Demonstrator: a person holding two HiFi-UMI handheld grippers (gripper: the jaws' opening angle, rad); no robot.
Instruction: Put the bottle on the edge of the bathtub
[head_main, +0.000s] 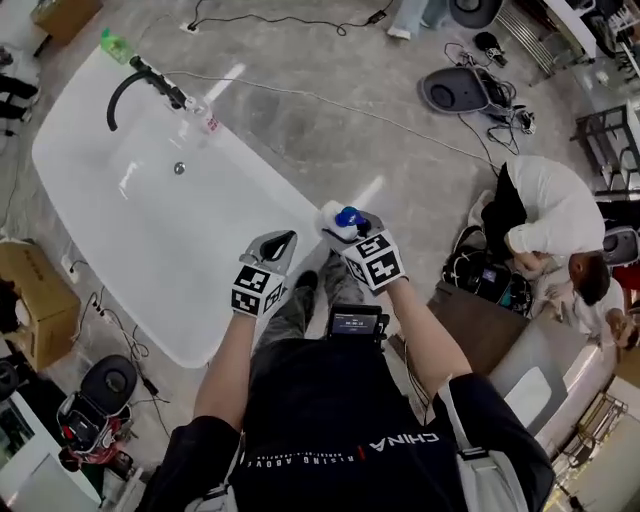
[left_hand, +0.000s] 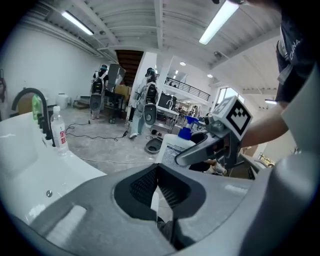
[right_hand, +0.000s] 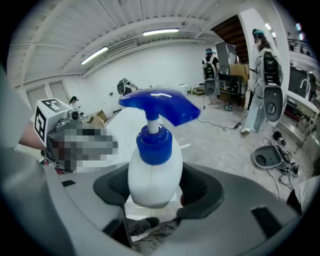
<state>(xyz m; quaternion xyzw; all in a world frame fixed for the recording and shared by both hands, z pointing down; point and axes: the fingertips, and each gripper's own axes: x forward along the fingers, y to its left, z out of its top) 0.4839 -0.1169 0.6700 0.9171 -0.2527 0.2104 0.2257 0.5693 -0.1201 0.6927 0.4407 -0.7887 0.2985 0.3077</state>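
Observation:
A white pump bottle (head_main: 334, 222) with a blue pump head is clamped between the jaws of my right gripper (head_main: 347, 230), just off the near right rim of the white bathtub (head_main: 150, 220). In the right gripper view the bottle (right_hand: 150, 175) stands upright between the dark pads, with the gripper (right_hand: 152, 190) shut on its body. My left gripper (head_main: 278, 243) hovers beside it over the tub's near end. Its pads meet with nothing between them (left_hand: 157, 172). The left gripper view also shows the bottle (left_hand: 172, 150) and the tub (left_hand: 30, 165).
A black faucet (head_main: 135, 85) arches over the tub's far rim, with a clear water bottle (head_main: 207, 120) next to it and a green bottle (head_main: 115, 45) farther back. A person in white (head_main: 545, 225) crouches at the right. Cables cross the floor; a cardboard box (head_main: 35, 300) stands left.

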